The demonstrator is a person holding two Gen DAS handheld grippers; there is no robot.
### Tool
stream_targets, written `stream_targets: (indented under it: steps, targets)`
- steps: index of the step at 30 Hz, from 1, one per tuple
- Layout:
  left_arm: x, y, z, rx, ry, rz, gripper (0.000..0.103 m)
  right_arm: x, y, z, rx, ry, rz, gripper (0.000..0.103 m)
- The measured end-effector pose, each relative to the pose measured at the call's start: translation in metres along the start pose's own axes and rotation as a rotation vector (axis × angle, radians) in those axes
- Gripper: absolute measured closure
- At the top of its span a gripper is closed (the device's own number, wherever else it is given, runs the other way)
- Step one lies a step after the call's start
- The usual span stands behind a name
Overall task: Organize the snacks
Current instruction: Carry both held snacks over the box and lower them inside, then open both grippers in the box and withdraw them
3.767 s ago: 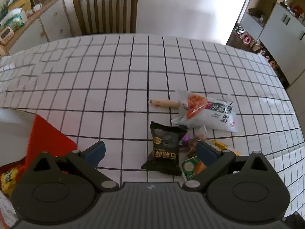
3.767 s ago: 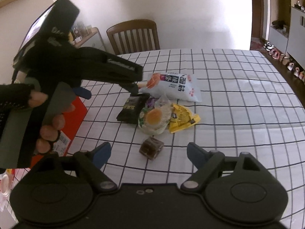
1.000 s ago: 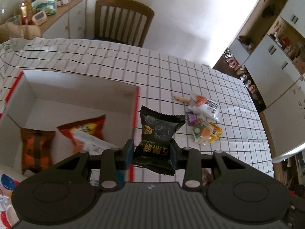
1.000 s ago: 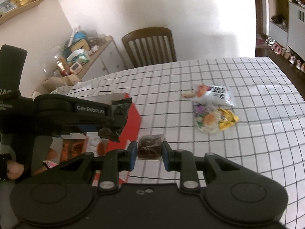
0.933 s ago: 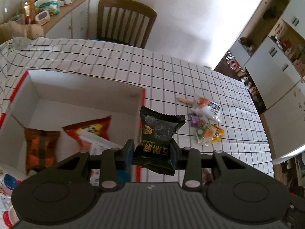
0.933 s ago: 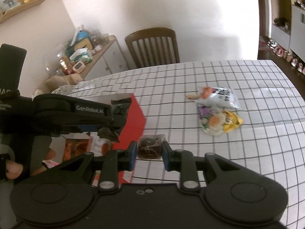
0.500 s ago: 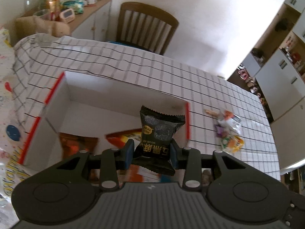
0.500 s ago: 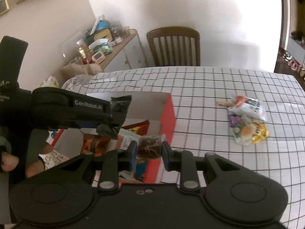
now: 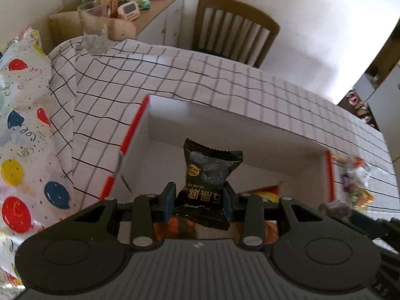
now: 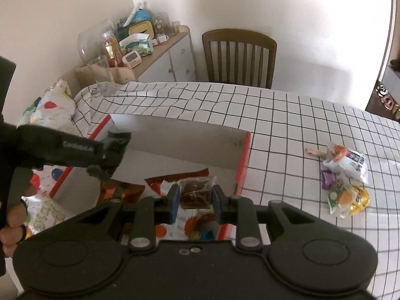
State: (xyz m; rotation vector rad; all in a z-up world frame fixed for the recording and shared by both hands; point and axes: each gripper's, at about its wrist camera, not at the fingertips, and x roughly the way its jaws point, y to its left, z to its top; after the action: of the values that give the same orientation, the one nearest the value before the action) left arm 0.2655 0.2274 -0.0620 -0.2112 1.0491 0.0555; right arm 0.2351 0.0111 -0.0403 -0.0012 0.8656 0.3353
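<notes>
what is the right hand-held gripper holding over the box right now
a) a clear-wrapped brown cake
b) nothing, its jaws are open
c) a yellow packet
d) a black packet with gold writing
a: in the right wrist view the right hand-held gripper is clamped on a clear-wrapped brown cake above the red-edged box; the black packet sits in the left hand-held gripper.

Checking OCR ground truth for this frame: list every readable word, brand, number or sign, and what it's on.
"GenRobot.AI", blurred but just legible: side of the left gripper, in the right wrist view.
Gold characters and a small gold round badge on the black snack packet: upside down, too blurred to read.
Dark print on the white chip bag: too small to read.
The brown snack in clear wrap, held by the right gripper: no text visible.
</notes>
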Motion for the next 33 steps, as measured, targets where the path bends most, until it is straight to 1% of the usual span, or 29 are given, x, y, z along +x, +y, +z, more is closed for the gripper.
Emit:
stream_targets:
  steps: [5, 13, 17, 24, 27, 31, 33]
  targets:
    - [0.027, 0.009, 0.009, 0.010, 0.028, 0.035, 0.066, 0.028, 0.007, 0.012, -0.034, 0.017, -0.031, 0.077]
    - [0.061, 0.001, 0.016, 0.075, 0.060, 0.052, 0.066, 0.059, 0.015, 0.018, -0.077, 0.054, -0.048, 0.077]
    - [0.074, 0.002, 0.018, 0.063, 0.089, 0.044, 0.065, 0.071, 0.015, 0.016, -0.084, 0.083, -0.062, 0.077]
    - [0.084, 0.001, 0.013, 0.046, 0.121, 0.039, 0.065, 0.076, 0.010, 0.012, -0.068, 0.105, -0.058, 0.077]
    - [0.086, 0.001, 0.013, 0.033, 0.124, 0.039, 0.060, 0.077, 0.009, 0.012, -0.051, 0.112, -0.050, 0.076]
    - [0.082, 0.001, 0.011, 0.019, 0.113, 0.042, 0.042, 0.073, 0.009, 0.011, -0.033, 0.113, -0.034, 0.073]
    - [0.077, 0.000, 0.010, 0.014, 0.106, 0.033, 0.040, 0.072, 0.009, 0.011, -0.027, 0.112, -0.029, 0.072]
